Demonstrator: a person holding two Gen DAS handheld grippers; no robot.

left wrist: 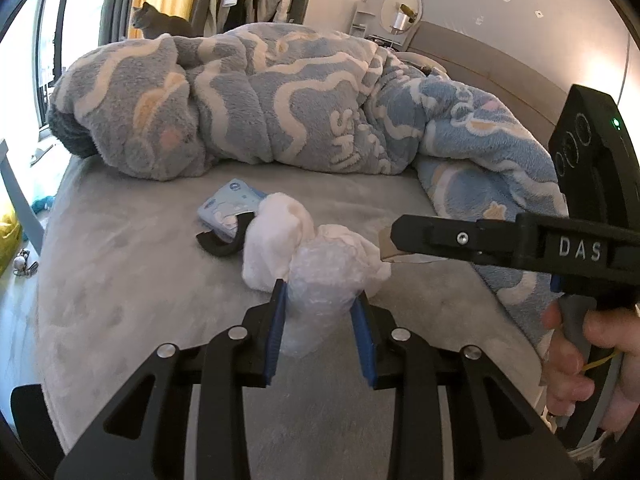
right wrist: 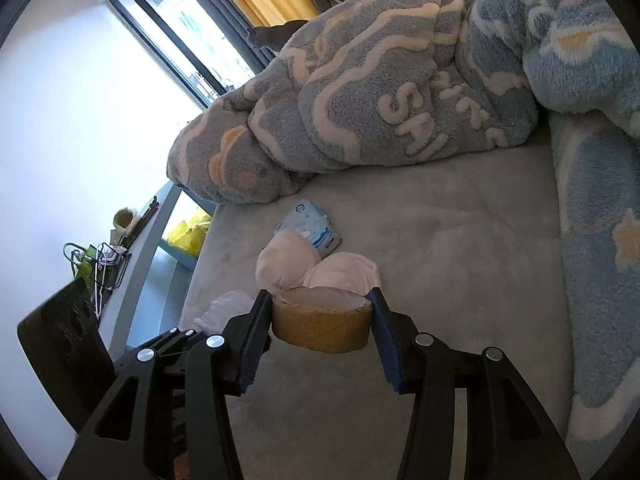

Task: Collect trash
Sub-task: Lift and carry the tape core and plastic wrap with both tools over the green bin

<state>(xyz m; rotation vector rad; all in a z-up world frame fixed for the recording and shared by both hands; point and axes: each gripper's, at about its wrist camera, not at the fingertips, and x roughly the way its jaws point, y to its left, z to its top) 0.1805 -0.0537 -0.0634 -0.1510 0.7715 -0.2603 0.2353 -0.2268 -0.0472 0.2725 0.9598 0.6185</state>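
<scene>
My left gripper [left wrist: 320, 292] is shut on a wad of clear bubble wrap [left wrist: 320, 276] above the grey bed sheet [left wrist: 140, 280]. My right gripper [right wrist: 320, 296] is shut on a brown cardboard tape roll [right wrist: 320, 326]; the gripper also shows in the left wrist view [left wrist: 400, 236], with the roll's edge [left wrist: 386, 246] at its tip. Two white crumpled tissue wads [right wrist: 286, 262] [right wrist: 344, 274] lie just beyond both grippers. A blue tissue packet [right wrist: 310, 226] lies behind them, also in the left wrist view [left wrist: 228, 204].
A blue and cream fleece blanket [left wrist: 260, 96] is piled across the far side and right of the bed. A grey cat [left wrist: 160, 22] sits behind it near yellow curtains. A curved black object [left wrist: 222, 242] lies by the packet. The bed's left edge drops to the floor.
</scene>
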